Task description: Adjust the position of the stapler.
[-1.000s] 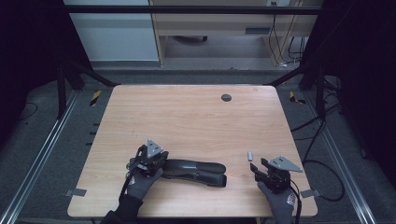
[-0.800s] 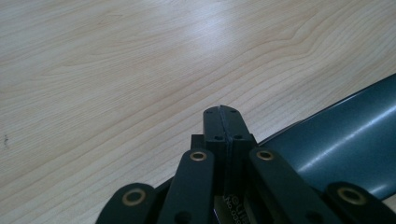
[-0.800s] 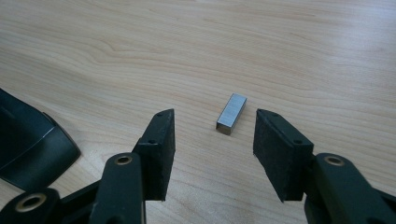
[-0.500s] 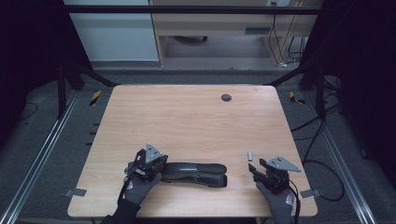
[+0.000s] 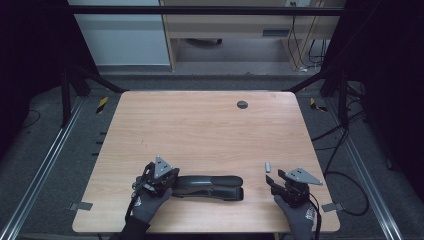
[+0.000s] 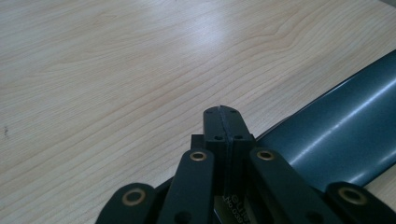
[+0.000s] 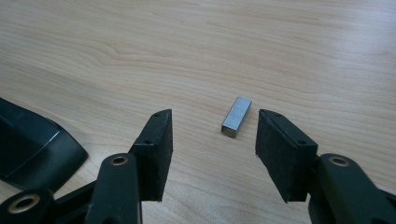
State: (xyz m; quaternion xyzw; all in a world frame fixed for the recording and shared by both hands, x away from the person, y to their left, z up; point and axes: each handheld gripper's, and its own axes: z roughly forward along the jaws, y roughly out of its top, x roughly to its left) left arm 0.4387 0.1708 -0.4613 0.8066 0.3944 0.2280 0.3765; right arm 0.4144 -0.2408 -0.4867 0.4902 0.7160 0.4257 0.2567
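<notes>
Black and long, the stapler (image 5: 210,186) lies flat near the front edge of the wooden bench (image 5: 200,125), well left of a small metal block of staples (image 5: 268,166). At the stapler's left end sits the left hand-held gripper (image 6: 222,122), its jaws pressed together with nothing between them. The right hand-held gripper (image 7: 212,140) rests with jaws spread wide, the staples (image 7: 236,117) lying just beyond and between the tips, untouched.

Stapler (image 5: 210,186) on table (image 5: 200,130) near edge; staple strip (image 5: 268,166) right of it.
</notes>
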